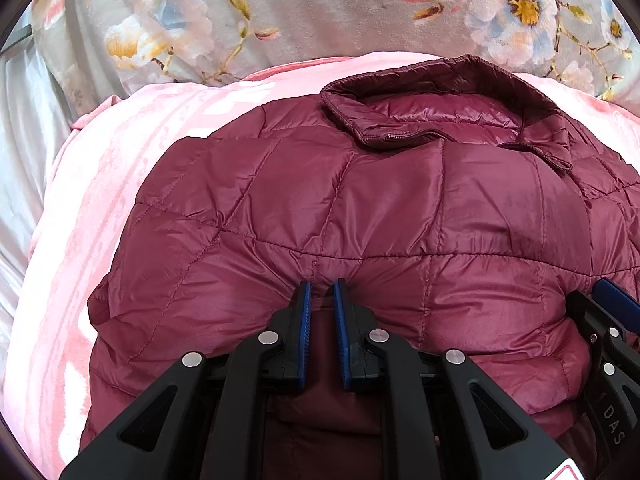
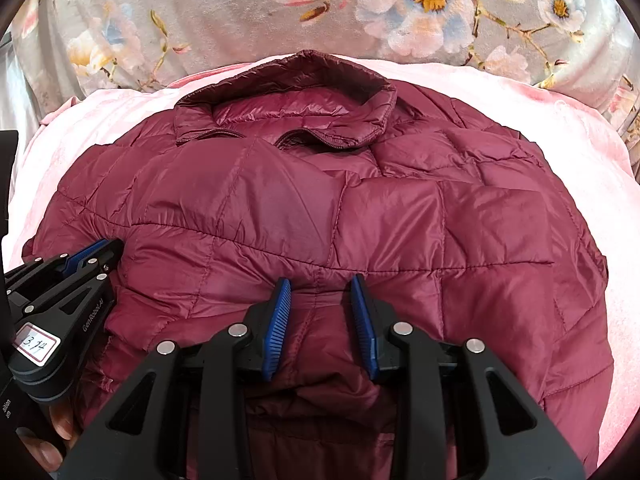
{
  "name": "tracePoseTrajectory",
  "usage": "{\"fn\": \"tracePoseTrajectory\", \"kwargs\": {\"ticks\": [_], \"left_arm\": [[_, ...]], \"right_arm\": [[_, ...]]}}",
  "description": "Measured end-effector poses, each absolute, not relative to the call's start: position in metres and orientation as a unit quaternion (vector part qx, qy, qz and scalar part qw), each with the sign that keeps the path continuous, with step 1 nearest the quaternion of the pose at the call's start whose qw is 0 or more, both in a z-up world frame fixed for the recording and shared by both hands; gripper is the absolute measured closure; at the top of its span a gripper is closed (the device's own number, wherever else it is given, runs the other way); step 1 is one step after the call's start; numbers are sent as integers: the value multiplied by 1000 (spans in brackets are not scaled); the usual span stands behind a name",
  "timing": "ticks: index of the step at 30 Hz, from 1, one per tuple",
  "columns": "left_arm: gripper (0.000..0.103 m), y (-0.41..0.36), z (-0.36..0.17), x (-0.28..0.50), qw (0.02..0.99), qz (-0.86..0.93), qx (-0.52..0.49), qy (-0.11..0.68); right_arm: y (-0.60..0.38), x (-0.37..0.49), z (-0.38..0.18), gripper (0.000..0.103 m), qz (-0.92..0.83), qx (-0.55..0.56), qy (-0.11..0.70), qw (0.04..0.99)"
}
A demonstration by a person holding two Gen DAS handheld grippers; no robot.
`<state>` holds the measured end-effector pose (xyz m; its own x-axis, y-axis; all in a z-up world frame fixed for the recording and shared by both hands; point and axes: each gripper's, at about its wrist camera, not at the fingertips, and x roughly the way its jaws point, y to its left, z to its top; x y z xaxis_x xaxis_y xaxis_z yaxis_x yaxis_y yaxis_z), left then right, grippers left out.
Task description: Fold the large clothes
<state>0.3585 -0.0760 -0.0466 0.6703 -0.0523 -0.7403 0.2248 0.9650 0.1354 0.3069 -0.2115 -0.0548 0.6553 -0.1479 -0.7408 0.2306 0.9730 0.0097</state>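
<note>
On pink blanket [image 1: 120, 168]: maroon quilted jacket [image 1: 360, 208], collar [image 2: 288, 92] far end, long axis running away from jaws. Near folded edge bunched, pinched by left gripper [image 1: 322, 292] and right gripper [image 2: 320, 288], side by side, equally near.

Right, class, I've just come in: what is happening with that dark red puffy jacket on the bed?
A person is folding a quilted maroon jacket with a hand-held gripper in each hand. The jacket lies on a pink blanket, collar at the far side, with a floral cover beyond. The left gripper and right gripper sit side by side at the near edge, each pinching a bunch of the fabric. The near part looks doubled over towards the collar, so a fold seems under way.
</note>
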Motion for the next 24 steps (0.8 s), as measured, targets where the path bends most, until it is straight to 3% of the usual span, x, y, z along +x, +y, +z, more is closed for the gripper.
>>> {"fn": "tracePoseTrajectory", "kwargs": {"ticks": [6,8,10,11,12,17,21,24], "left_arm": [[90,-76,-47,359,907,-77,108,399],[89,-74,-47,359,907,-80,101,400],[82,-66,-42,359,906,-93,79,406],[73,-62,-39,361,901,-104,69,415],[63,-54,-32,363,894,-126,48,428],[38,-32,17,396,887,-175,-33,426],[35,-39,21,450,861,-185,-97,464],[35,-48,12,474,848,-185,-128,480]], "right_arm": [[-212,307,-54,72,-100,57,402,908],[-214,307,-54,63,-85,70,402,909],[-216,304,-49,55,-70,82,402,909],[-217,302,-46,52,-68,86,404,908],[-219,299,-42,52,-62,94,404,908],[-265,303,-8,51,-20,204,388,898],[-325,338,-10,50,-3,355,356,864],[-340,362,-27,51,-1,410,364,836]]}}
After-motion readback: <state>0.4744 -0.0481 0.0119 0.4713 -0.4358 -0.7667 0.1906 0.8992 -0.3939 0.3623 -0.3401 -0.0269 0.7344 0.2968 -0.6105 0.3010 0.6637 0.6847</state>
